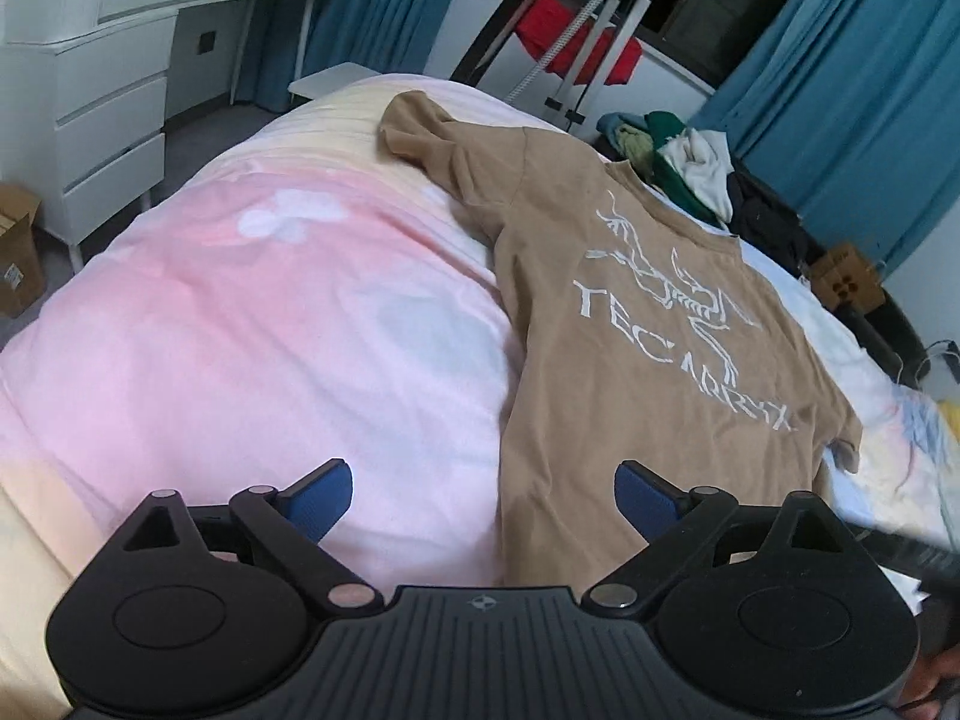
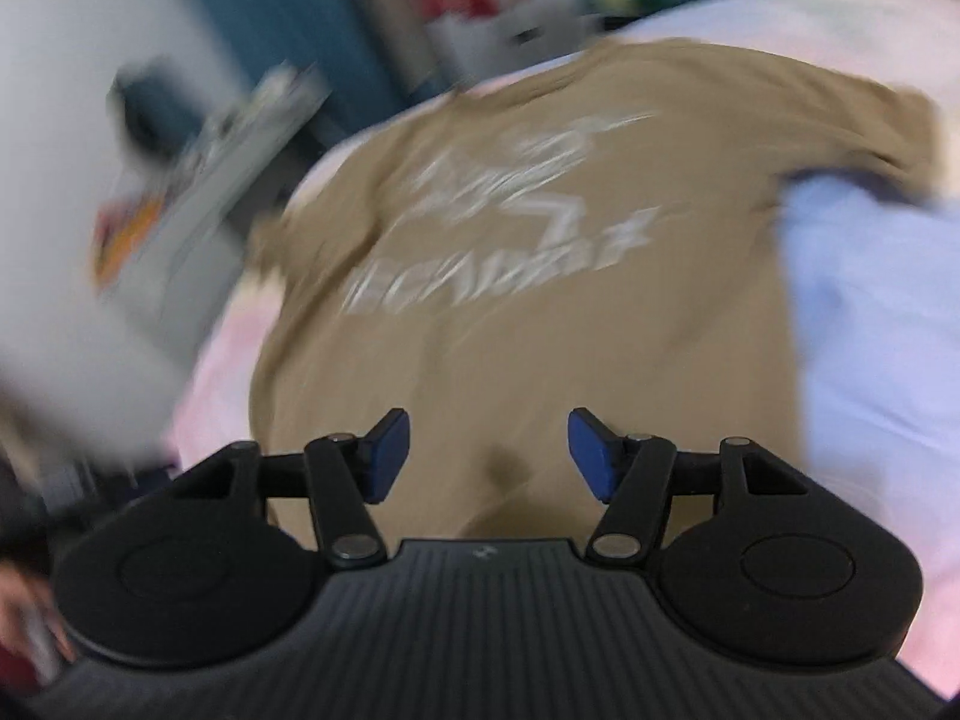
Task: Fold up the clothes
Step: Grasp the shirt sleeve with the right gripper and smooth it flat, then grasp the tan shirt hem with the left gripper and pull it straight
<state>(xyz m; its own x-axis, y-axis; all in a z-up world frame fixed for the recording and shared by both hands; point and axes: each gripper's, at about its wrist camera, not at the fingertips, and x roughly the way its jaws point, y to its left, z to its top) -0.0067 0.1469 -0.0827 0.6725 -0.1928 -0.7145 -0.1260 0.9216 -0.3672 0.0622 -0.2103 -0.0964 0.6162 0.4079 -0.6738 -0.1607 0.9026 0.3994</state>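
A tan T-shirt (image 1: 630, 324) with white lettering lies spread flat on the pink bedcover (image 1: 270, 324), its collar toward the far right and one sleeve reaching up to the bed's far end. My left gripper (image 1: 483, 501) hovers open above the shirt's near hem, its left blue pad over the bedcover, its right one over the cloth. In the blurred right wrist view the same T-shirt (image 2: 510, 276) fills the middle. My right gripper (image 2: 489, 456) is open just above its lower part, with nothing between the blue pads.
A heap of other clothes (image 1: 690, 168) lies at the bed's far right corner. A white chest of drawers (image 1: 90, 138) and desk stand to the left, teal curtains (image 1: 840, 108) behind, a cardboard box (image 1: 846, 282) on the right floor.
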